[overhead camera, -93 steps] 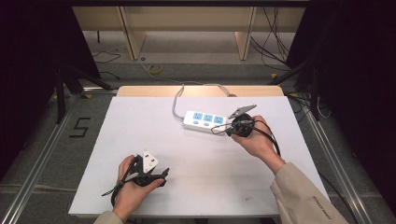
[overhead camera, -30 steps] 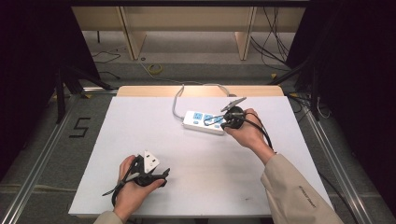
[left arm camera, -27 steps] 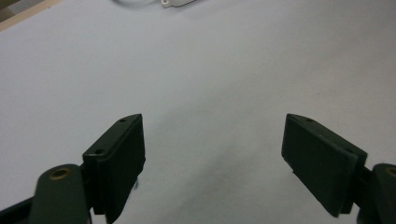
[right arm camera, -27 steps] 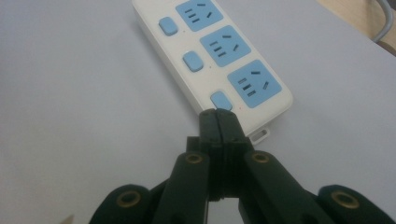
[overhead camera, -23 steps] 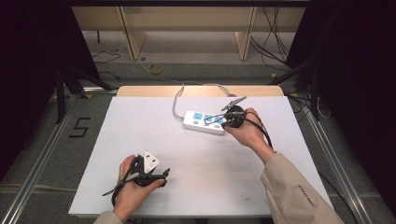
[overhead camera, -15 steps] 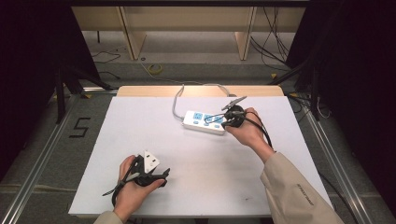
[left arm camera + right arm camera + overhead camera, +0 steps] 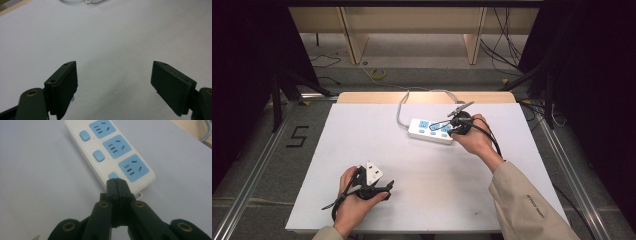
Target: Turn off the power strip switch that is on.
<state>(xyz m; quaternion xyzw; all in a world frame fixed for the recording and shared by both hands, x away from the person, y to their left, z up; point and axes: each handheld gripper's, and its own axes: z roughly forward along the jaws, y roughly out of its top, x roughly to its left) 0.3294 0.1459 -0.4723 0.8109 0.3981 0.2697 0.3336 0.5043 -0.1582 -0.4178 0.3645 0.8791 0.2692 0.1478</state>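
Since the earliest shot, the right gripper (image 7: 451, 125) has slid in from beside the power strip (image 7: 431, 131) to sit over its near end, and for the last stretch it has held there without budging. Biggest thing first: the white tabletop (image 7: 427, 170) carries everything, with the strip lying toward its far side, cord trailing off the back edge. Three blue sockets run along it, each with a blue switch (image 7: 98, 155) alongside.

Now the action: in the right gripper view the fingers (image 7: 116, 185) are pressed tight together, pinching nothing, and their joined tip sits right on the nearest switch (image 7: 113, 175), at the strip's end. This looks like the switch-pressing step, caught mid-push.

Next move, by the look of it: bear straight down until the rocker tips, keeping the tip centred so it doesn't skid onto the socket beside it, then lift clear.

Meanwhile the left gripper (image 7: 371, 186) waits near the front edge, fingers (image 7: 62, 85) spread wide over bare tabletop, holding nothing.
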